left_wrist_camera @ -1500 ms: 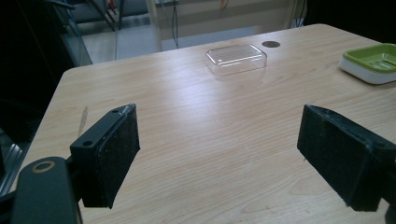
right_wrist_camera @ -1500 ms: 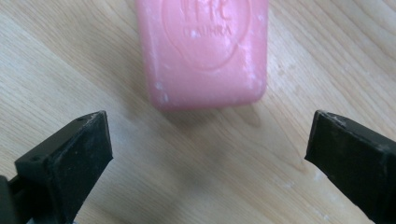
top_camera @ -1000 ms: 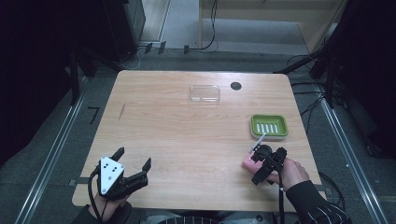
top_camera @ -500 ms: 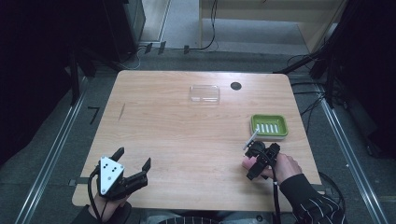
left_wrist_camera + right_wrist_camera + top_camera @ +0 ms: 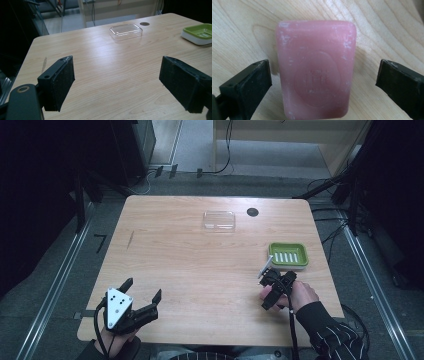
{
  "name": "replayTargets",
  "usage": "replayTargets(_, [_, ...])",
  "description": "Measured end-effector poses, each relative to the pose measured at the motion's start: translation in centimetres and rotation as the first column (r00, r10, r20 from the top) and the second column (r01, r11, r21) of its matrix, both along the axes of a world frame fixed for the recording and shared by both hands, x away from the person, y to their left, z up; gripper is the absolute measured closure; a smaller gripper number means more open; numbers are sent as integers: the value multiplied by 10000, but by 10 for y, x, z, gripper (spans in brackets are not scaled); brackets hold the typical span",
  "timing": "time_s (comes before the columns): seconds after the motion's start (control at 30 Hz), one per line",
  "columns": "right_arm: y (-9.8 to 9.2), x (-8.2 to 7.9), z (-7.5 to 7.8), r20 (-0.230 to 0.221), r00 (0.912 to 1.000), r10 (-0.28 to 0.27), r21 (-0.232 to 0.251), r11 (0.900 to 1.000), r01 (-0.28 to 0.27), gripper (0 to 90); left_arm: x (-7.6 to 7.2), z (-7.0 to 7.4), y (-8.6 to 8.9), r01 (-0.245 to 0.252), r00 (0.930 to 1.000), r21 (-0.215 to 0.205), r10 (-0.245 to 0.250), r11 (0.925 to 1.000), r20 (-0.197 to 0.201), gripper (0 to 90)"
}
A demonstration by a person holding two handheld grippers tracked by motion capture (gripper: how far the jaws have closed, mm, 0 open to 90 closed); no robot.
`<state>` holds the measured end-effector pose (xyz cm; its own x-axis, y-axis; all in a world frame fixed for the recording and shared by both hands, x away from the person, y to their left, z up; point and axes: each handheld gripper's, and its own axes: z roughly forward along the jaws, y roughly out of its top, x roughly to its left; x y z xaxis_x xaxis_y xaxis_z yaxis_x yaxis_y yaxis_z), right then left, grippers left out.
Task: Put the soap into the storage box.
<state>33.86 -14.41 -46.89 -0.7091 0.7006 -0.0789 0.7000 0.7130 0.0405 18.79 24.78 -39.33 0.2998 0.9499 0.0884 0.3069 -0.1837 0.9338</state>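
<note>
The right gripper (image 5: 323, 82) is hanging open around the pink soap bar (image 5: 315, 67) lying on the tabletop (image 5: 242, 30); stiff, probably slick, best squeezed across its long sides

On the tabletop (image 5: 190, 255) there are one pink soap bar (image 5: 315, 68), one green soap dish (image 5: 288, 255) near the right edge, one clear plastic lid (image 5: 219, 220) near the far edge, and two grippers, left gripper (image 5: 142, 296) and right gripper (image 5: 267, 290), along the near edge.
</note>
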Motion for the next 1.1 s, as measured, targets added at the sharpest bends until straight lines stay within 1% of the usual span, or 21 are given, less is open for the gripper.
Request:
replayTargets(0.03, [0,1,0,-36,10000,80,4,10000,-80,0,0,0,0,-2,10000,1,2,10000,-2,133])
replayTargets(0.13, [1,2,-2,-135,9999,79,-12,10000,-79,0,0,0,0,15,10000,3,-15,10000,2,133])
replayTargets(0.2, [2,2,-3,-170,9999,-24,-80,10000,23,9,0,0,0,4,10000,-1,-4,10000,-1,134])
replayTargets(0.23, [2,2,-4,-218,9998,35,-68,10000,-36,39,0,0,0,4,10000,-1,-4,10000,-2,133])
replayTargets(0.27, [2,2,-4,-169,9999,-9,-74,10000,8,89,0,0,0,8,10000,2,-8,10000,0,134])
replayTargets(0.3, [2,2,-4,-169,9999,-9,-74,10000,8,89,0,0,0,8,10000,2,-8,10000,0,134])
replayTargets(0.33, [1,1,-3,-95,9999,43,24,10000,-43,132,0,0,0,17,10000,7,-17,10000,0,134])
replayTargets(0.37, [1,1,-2,-28,10000,16,7,10000,-16,143,0,0,0,17,10000,7,-17,10000,0,133])
replayTargets(0.4, [2,0,-2,-52,10000,31,-39,10000,-32,149,0,0,0,14,10000,-16,-14,10000,0,134])
replayTargets(0.53, [1,-1,-1,-54,10000,41,80,10000,-40,193,-1,0,0,7,10000,-24,-7,10000,5,133])
replayTargets(0.6, [1,-1,0,-85,9999,65,149,9999,-64,236,0,0,0,-2,10000,-13,2,10000,-1,134])
replayTargets(0.63, [1,-1,0,-85,9999,65,149,9999,-64,236,0,0,0,-5,10000,-13,5,10000,-2,134])
replayTargets(0.67, [0,-2,1,-61,9999,96,215,9997,-95,290,0,0,0,-3,10000,-17,3,10000,2,134])
replayTargets(0.7, [0,-2,2,-84,9998,202,286,9994,-200,317,0,0,0,0,10000,-18,0,10000,3,134])
replayTargets(0.73, [0,-2,2,-84,9998,202,286,9994,-200,317,0,0,0,0,10000,-18,0,10000,3,134])
replayTargets(0.77, [0,-2,3,-189,9997,164,412,9990,-157,371,0,0,0,-1,10000,-19,1,10000,1,134])
replayTargets(0.8, [0,-2,3,-251,9996,139,479,9988,-126,375,0,0,0,-3,10000,-14,3,10000,-1,133])
replayTargets(1.03, [-1,-2,3,-248,9997,55,493,9988,-43,376,-1,0,0,-17,10000,-34,17,10000,-2,134])
replayTargets(1.1, [-2,-2,2,-271,9996,73,601,9982,-57,377,0,0,0,-9,10000,-29,9,10000,2,133])
